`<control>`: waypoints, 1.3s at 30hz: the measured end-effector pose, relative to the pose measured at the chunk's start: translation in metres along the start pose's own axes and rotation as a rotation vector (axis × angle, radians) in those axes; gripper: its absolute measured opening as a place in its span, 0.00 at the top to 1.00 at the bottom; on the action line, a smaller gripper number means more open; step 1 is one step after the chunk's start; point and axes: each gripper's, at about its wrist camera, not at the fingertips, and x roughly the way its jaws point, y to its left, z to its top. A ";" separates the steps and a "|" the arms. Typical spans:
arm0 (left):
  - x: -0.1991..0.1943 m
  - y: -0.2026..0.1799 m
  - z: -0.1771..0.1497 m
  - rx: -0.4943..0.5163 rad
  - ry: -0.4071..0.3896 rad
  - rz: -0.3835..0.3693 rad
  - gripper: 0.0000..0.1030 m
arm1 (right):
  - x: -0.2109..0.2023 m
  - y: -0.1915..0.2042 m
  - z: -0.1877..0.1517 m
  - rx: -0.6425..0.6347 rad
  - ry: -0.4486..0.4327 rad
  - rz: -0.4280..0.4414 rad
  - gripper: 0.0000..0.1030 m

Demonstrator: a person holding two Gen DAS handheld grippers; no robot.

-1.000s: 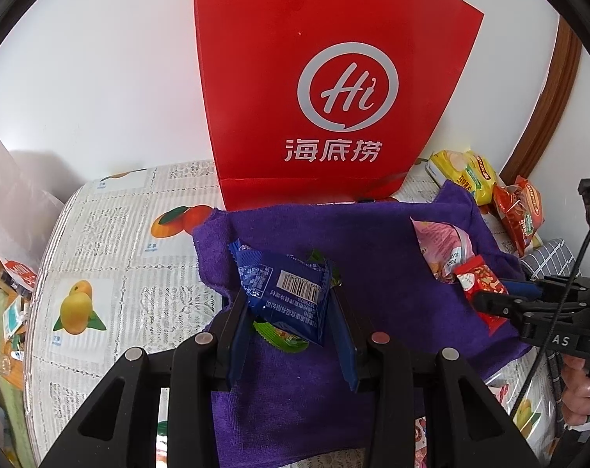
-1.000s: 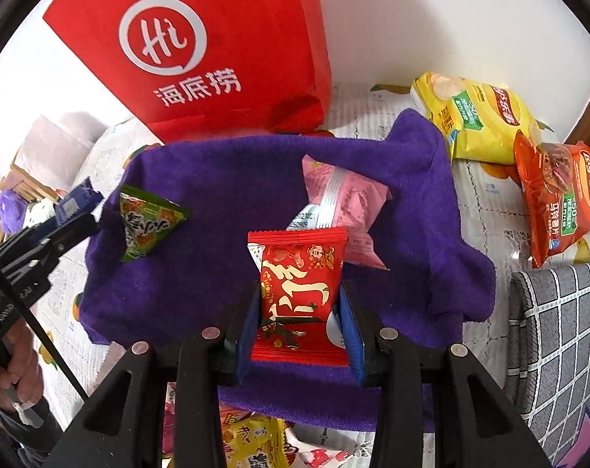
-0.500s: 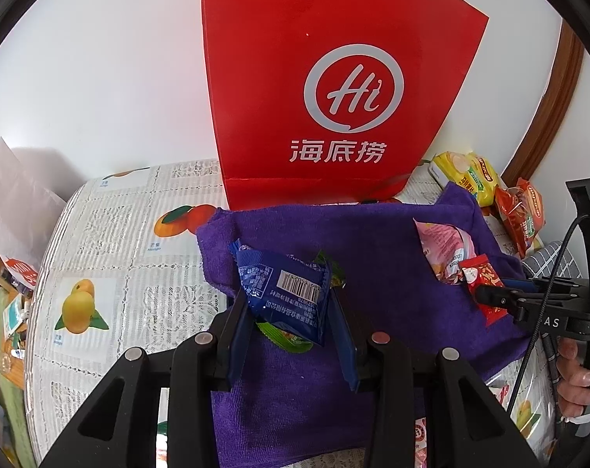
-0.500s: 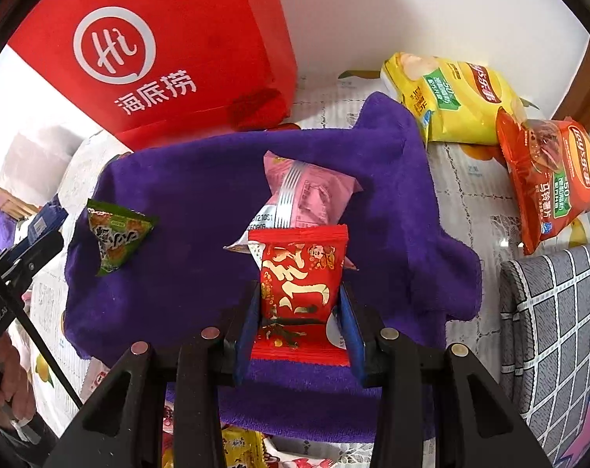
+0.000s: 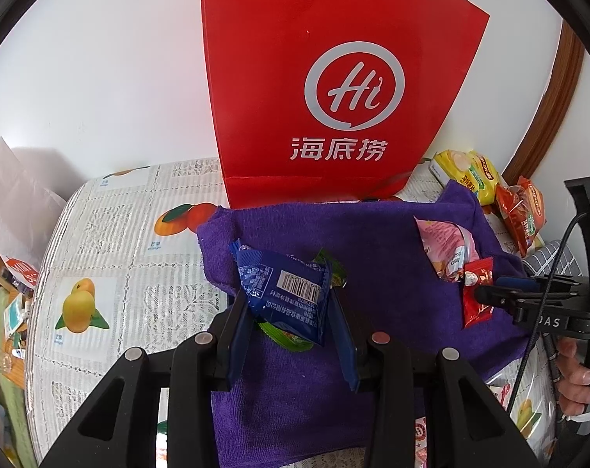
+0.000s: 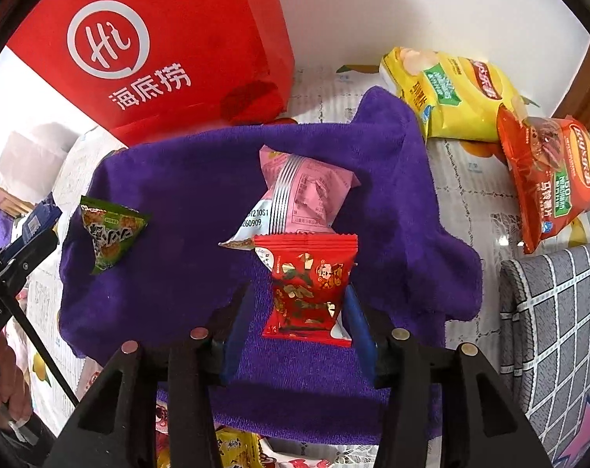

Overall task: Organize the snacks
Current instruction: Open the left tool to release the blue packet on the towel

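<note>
Right gripper (image 6: 299, 312) jaws now opening around the red snack packet (image 6: 308, 284), which has tilted.
Left gripper (image 5: 291, 312) clamps the blue snack packet (image 5: 285, 292) over the purple towel (image 5: 373, 249); red packet sits on that towel's right side.

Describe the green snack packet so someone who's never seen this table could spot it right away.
Find the big red bag standing at the wall; a purple towel is spread in front of it. Near the towel's left edge in the right wrist view lies the green packet, apart from the pink packet. It is the only green, triangular one there.
</note>
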 end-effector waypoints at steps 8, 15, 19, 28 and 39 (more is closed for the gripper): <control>0.005 -0.004 -0.003 0.014 0.024 0.007 0.64 | -0.025 -0.001 -0.001 -0.015 -0.071 -0.006 0.48; 0.011 -0.004 -0.003 0.019 0.048 0.021 0.64 | -0.035 0.003 -0.004 -0.022 -0.094 0.027 0.48; 0.012 -0.004 -0.004 0.019 0.052 0.020 0.63 | -0.039 0.008 -0.006 -0.033 -0.102 0.051 0.48; 0.016 -0.006 -0.005 0.023 0.067 0.030 0.63 | -0.055 0.018 -0.010 -0.083 -0.165 0.035 0.48; 0.023 -0.006 -0.005 0.012 0.105 0.043 0.55 | -0.069 0.027 -0.013 -0.129 -0.253 0.006 0.48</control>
